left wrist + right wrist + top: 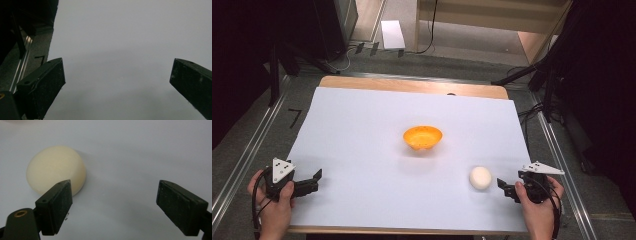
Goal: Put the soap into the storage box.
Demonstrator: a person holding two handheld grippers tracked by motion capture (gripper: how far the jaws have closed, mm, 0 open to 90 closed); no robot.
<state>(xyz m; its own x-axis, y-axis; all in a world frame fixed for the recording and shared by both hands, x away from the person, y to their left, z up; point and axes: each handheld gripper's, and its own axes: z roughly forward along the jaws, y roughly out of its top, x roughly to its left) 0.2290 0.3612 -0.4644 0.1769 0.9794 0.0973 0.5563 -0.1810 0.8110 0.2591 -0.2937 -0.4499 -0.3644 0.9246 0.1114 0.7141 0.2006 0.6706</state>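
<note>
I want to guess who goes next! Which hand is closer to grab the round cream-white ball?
Right. The right gripper sits just beside the round cream-white ball, jaws open toward it. The left gripper is far across the white table sheet.

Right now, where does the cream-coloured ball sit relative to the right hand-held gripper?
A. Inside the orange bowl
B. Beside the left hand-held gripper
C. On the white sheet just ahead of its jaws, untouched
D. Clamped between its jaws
C: the cream-coloured ball rests on the white sheet just beyond the open right hand-held gripper, off to its left jaw's side, with nothing between the jaws; the orange bowl stands apart.
</note>
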